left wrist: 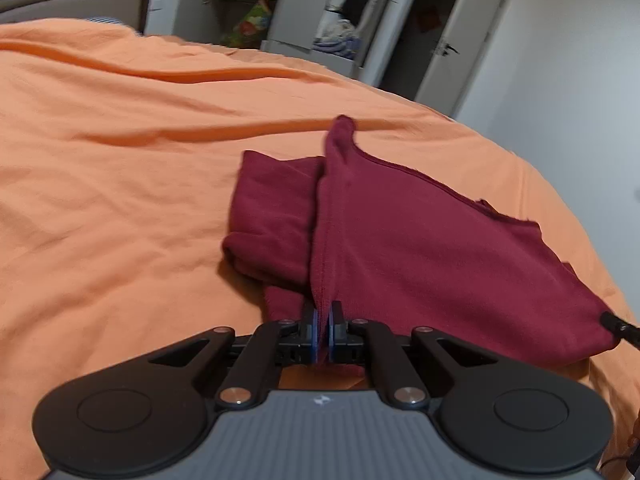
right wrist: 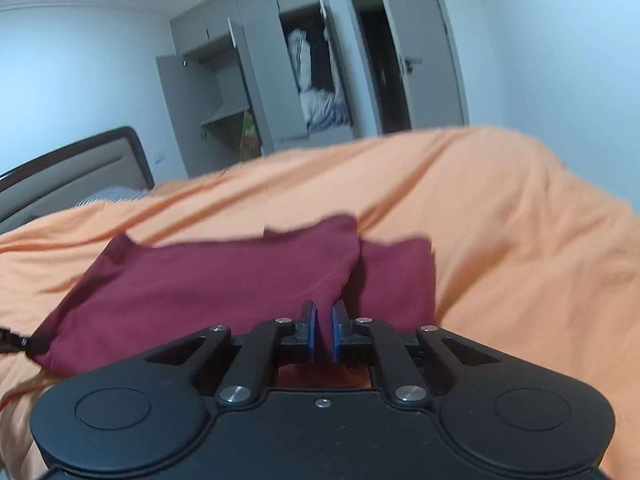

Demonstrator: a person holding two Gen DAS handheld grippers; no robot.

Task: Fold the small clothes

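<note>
A small dark red garment (left wrist: 400,240) lies partly lifted over an orange bedspread (left wrist: 120,160). My left gripper (left wrist: 322,320) is shut on one corner of its edge, the cloth rising in a ridge from between the blue pads. At the far right of the left wrist view, the tip of my right gripper (left wrist: 616,324) holds the other corner. In the right wrist view my right gripper (right wrist: 324,320) is shut on the red garment (right wrist: 200,280), and the left gripper's tip (right wrist: 24,342) pinches the far left corner. A folded part rests on the bed underneath.
The orange bedspread (right wrist: 500,240) covers the whole bed. A padded headboard (right wrist: 72,168) stands at the left. Behind the bed are an open grey wardrobe (right wrist: 304,80) with clothes inside and a doorway (right wrist: 380,60).
</note>
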